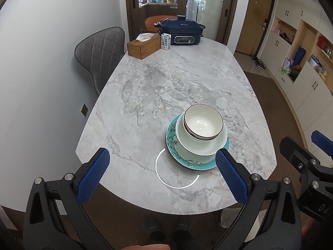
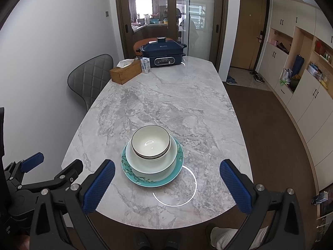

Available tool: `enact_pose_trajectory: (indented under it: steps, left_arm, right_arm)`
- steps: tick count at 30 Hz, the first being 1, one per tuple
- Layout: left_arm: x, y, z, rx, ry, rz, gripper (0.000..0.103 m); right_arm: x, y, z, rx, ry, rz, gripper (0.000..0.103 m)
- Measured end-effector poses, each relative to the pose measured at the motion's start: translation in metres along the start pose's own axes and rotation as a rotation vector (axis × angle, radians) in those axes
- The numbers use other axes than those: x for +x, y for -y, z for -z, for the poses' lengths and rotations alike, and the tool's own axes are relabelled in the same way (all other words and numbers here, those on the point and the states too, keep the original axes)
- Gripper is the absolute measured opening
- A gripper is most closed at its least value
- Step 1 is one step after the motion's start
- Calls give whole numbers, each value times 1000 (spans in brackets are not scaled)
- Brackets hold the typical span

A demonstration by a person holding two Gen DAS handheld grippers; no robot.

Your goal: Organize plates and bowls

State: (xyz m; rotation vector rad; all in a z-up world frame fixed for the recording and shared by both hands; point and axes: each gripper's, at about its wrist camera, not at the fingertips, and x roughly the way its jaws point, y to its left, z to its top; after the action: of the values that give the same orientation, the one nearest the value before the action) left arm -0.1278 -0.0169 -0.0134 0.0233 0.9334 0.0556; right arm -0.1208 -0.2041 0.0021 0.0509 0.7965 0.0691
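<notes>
Near the front edge of the marble desk [image 2: 166, 104] sits one stack: teal plate [image 2: 133, 174] at the bottom, pale green bowl [image 2: 152, 164] on it, white dark-rimmed bowl [image 2: 150, 141] nested on top. Left claw [image 1: 162, 175] is spread wide, empty, held above the desk edge, stack just beyond its right finger. Right claw [image 2: 166, 185] also spread wide, empty, stack ahead between its fingers. Far end: wooden tissue box [image 2: 124, 71], small carton [image 2: 145, 65], blue electric cooker [image 2: 163, 52].
</notes>
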Motion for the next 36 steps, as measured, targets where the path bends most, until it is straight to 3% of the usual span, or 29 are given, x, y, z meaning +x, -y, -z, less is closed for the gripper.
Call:
enact_pose_trajectory:
  steps: [36]
  left_arm:
    - [5,5,-1,0,18,2,102]
  right_arm:
    - [1,6,-4,-8,-3,-5,103]
